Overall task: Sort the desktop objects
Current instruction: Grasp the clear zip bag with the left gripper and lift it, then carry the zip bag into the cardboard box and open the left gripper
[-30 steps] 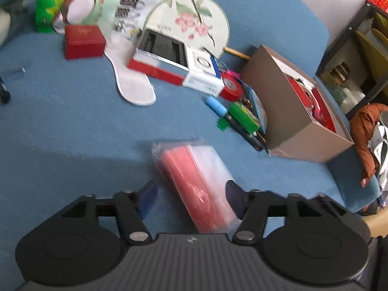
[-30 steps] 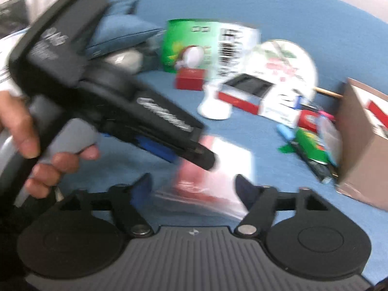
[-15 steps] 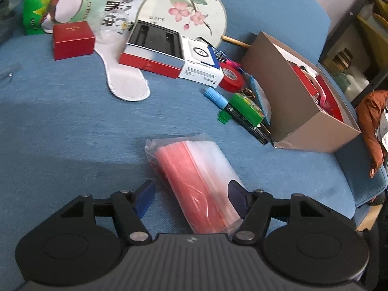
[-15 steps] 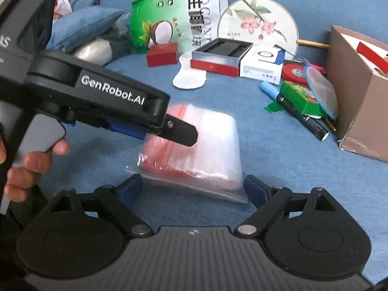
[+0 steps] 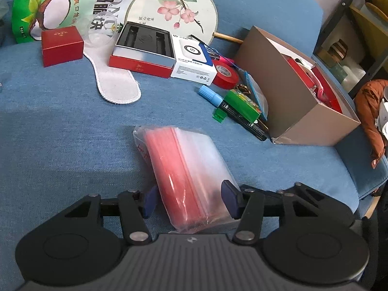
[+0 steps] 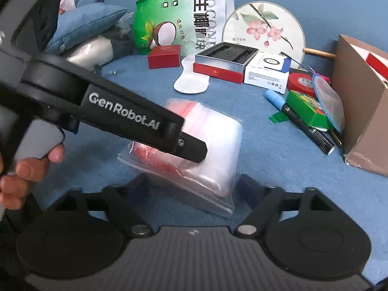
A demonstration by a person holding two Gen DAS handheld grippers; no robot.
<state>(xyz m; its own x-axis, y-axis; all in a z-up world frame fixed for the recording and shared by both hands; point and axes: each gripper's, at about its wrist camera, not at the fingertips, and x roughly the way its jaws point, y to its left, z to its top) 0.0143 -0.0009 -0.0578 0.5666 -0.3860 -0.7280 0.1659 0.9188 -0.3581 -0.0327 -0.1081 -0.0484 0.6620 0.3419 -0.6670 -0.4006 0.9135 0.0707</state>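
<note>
A clear zip bag with red contents (image 5: pixel 184 167) lies on the blue cushion. My left gripper (image 5: pixel 189 200) is open, its blue-padded fingers on either side of the bag's near end. The right wrist view shows the bag (image 6: pixel 208 145) with the left gripper's body across it. My right gripper (image 6: pixel 194 184) is open, low behind the bag; its fingertips are blurred. A brown cardboard box (image 5: pixel 298 101) with red items stands at the right.
Near the box lie a blue-capped marker (image 5: pixel 211 95), a green pack (image 5: pixel 242 105) and red tape (image 5: pixel 225 74). Further back are a white box (image 5: pixel 194 63), a red-and-black tray box (image 5: pixel 143 46), an insole (image 5: pixel 114 82), a small red box (image 5: pixel 61 46), a fan (image 5: pixel 174 7) and a coconut bag (image 5: pixel 48 7).
My left gripper has moved forward so its fingers straddle the bag's near end. The right gripper has come closer to the bag, which now looks tilted up on one side.
</note>
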